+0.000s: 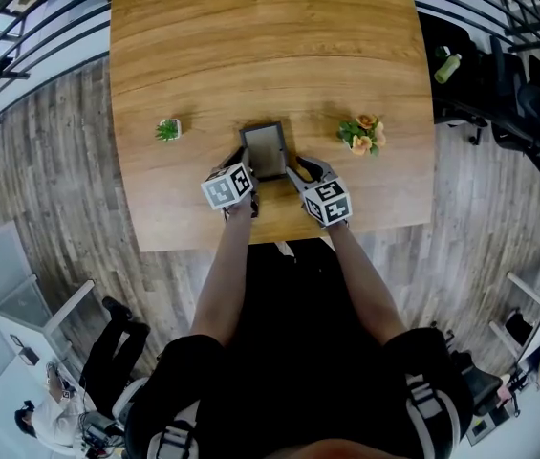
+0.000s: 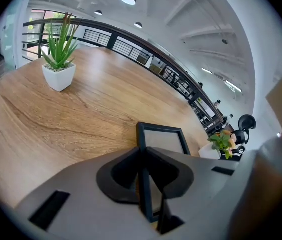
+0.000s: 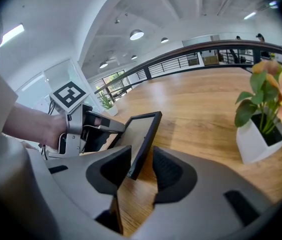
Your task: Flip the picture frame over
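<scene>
A small dark picture frame (image 1: 266, 149) is near the front of the wooden table (image 1: 250, 46), between both grippers. My left gripper (image 1: 246, 167) is shut on its left edge. In the left gripper view the thin dark rim (image 2: 143, 174) runs straight between the pads, and the glass face (image 2: 164, 140) shows beyond. My right gripper (image 1: 295, 169) holds the right side. In the right gripper view the frame (image 3: 141, 134) is tilted up, its near corner between the jaws. The left gripper (image 3: 78, 121) and the hand holding it show behind the frame.
A spiky green plant in a white pot (image 1: 167, 130) (image 2: 59, 66) stands left of the frame. An orange flower pot (image 1: 363, 135) (image 3: 266, 119) stands to its right. The table's near edge (image 1: 250, 247) lies just behind the grippers. Railings and chairs surround the table.
</scene>
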Tool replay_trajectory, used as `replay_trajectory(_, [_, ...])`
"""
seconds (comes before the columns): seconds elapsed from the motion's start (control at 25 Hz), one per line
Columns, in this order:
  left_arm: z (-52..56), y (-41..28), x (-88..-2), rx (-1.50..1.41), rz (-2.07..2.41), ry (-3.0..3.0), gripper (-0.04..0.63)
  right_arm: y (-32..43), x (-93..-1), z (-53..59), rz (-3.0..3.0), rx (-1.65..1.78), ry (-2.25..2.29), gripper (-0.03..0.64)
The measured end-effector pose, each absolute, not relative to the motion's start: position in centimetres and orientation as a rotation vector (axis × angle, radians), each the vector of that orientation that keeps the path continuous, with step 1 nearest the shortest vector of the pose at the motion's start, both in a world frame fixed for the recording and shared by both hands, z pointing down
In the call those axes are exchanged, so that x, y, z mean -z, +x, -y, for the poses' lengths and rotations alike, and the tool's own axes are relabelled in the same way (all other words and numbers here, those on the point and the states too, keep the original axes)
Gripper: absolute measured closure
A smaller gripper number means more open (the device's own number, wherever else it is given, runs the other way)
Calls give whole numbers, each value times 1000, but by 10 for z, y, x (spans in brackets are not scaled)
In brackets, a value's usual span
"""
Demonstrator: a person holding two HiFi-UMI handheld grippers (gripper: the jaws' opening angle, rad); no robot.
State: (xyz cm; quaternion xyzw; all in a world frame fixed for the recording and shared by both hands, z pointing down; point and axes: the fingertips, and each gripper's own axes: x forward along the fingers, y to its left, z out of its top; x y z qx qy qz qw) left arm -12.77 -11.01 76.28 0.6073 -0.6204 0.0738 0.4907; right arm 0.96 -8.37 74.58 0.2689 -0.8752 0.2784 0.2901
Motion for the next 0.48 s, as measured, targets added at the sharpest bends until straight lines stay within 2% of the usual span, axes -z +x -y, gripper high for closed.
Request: replay_trajectory(0.48, [101,-129,-739,-87,1545,1512,535,9,-740,76,2382,-993,727,469])
